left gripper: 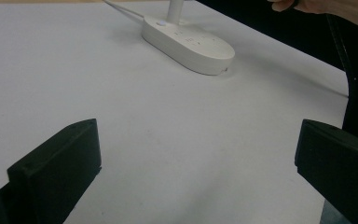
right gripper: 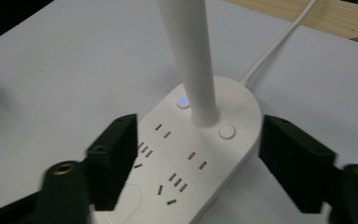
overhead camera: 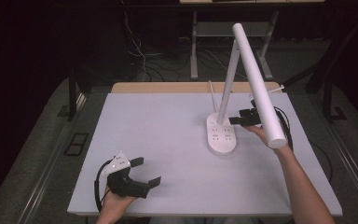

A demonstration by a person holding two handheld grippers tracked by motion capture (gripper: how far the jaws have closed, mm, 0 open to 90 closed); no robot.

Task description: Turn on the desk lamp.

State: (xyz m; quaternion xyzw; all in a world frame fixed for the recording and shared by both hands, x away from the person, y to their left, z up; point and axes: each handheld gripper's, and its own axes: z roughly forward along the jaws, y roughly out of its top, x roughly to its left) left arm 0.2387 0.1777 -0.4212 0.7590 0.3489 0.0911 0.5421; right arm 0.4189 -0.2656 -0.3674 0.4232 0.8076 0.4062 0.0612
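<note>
The desk lamp (overhead camera: 222, 135) stood on the right half of the worktop (overhead camera: 168, 140), toward the far edge. Its oval white base carried socket slots and two round buttons (right gripper: 227, 132), one lit blue. A slim stem rose from the back of the base, and the long lamp head (overhead camera: 258, 84) slanted out over the right side.

The right tool (overhead camera: 242, 120) hovered just above the base from the right, its jaws spread to either side of the base's button end and gripping nothing. The pads looked clear of the plastic, though that was hard to confirm. The approach suited either steadying the base or pressing a button.

The left tool (overhead camera: 147, 172) rested near the worktop's near-left corner, jaws wide apart and empty, well away from the lamp, probably parked so the right hand could work freely.
</note>
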